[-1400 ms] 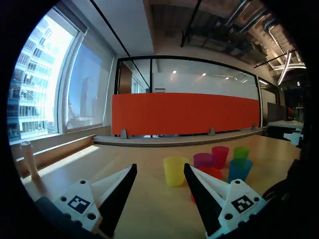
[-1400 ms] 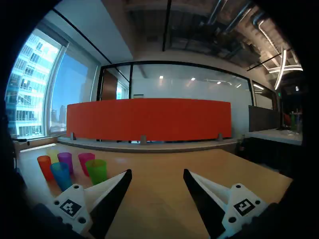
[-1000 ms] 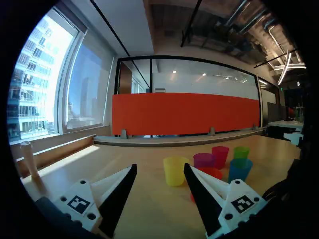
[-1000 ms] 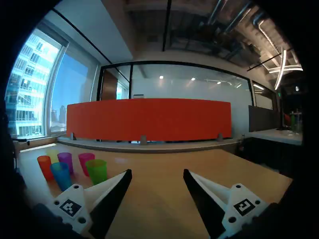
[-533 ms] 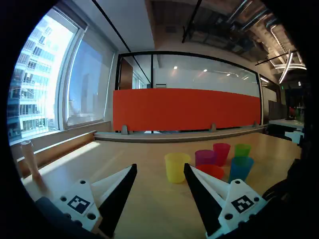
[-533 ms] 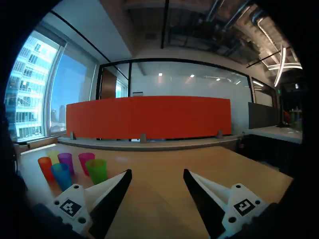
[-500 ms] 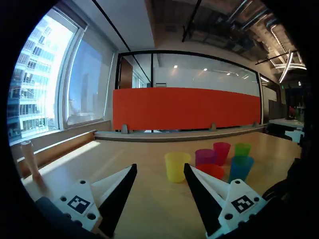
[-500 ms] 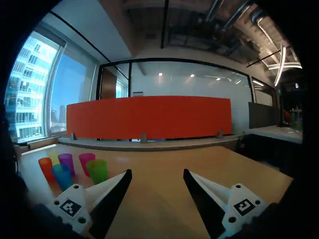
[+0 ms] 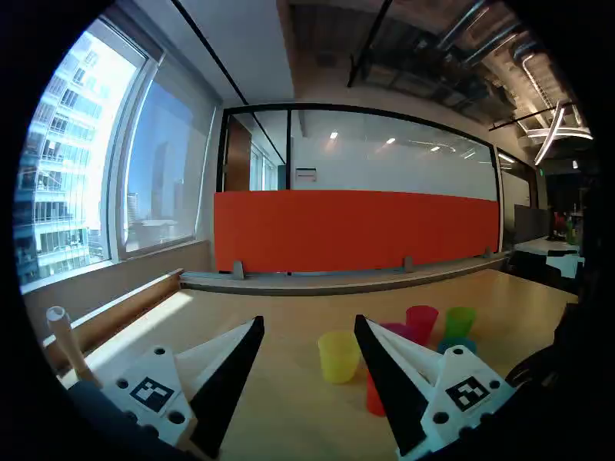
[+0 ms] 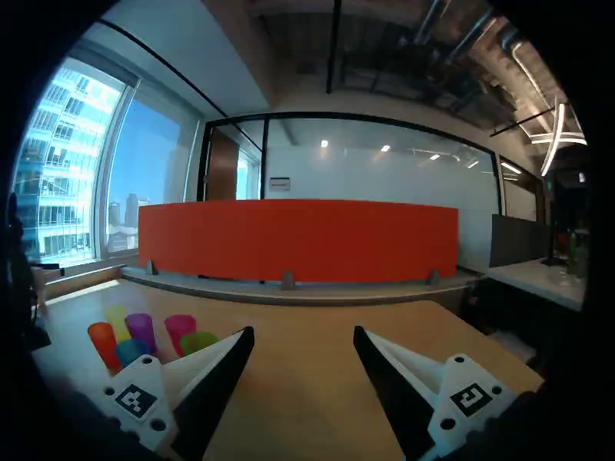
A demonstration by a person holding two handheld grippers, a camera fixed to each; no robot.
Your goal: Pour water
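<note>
Your left gripper (image 9: pixel 307 319) and right gripper (image 10: pixel 302 330) are both wide apart, holding nothing. The yellow cup (image 9: pixel 338 356) stands on the surface (image 9: pixel 292 415) just ahead of the left one — other cups (image 9: pixel 421 321) bunch behind it. Reach slowly, squeeze its middle softly — keep it straight up.

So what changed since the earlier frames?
The left gripper and right gripper seem to have risen or tipped upward: the yellow cup and its neighbours sit lower and smaller in the left gripper view, and the green cup is partly behind a finger in the right gripper view. Nothing grasped or released. Both stay open and empty; the cups keep their cluster on the table.
</note>
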